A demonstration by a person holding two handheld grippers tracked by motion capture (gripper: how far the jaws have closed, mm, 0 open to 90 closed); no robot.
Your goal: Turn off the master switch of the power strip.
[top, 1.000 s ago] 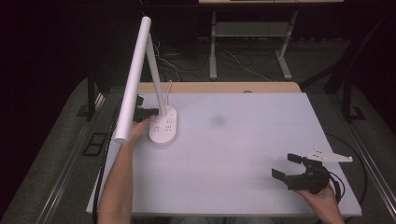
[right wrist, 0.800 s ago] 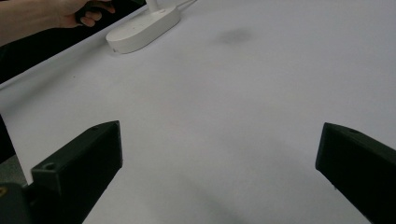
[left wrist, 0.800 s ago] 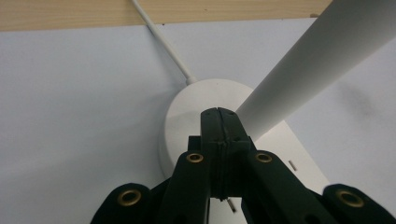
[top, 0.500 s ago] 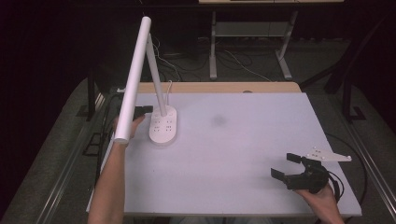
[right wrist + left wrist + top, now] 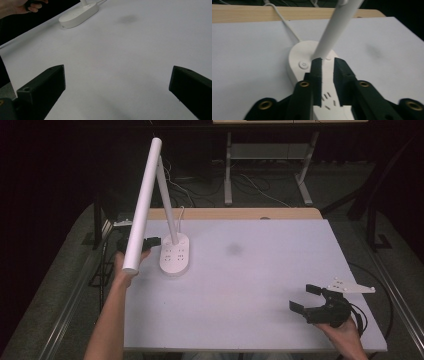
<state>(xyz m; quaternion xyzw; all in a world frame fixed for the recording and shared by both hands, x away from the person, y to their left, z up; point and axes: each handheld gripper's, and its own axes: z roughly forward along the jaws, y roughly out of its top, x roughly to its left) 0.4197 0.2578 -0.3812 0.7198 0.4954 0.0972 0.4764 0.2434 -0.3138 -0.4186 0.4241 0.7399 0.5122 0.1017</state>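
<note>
White table (image 5: 260, 285), dark room; a desk lamp (image 5: 175, 255) stands at its far left.
Left gripper (image 5: 327, 61), jaws a narrow gap apart, hovers over the lamp's base by the stem, gripping nothing; right gripper (image 5: 306, 298) gapes wide, empty, near right.

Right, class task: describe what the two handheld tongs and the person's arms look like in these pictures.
Both tongs are black, each with two blocky jaws. The left tongs show brass-coloured rivets at the jaw joints. The right tongs carry a pale grey three-cornered plate on top, dotted with small holes, and a dark cable loops from them. The forearms are bare, with no sleeves in view.
</note>
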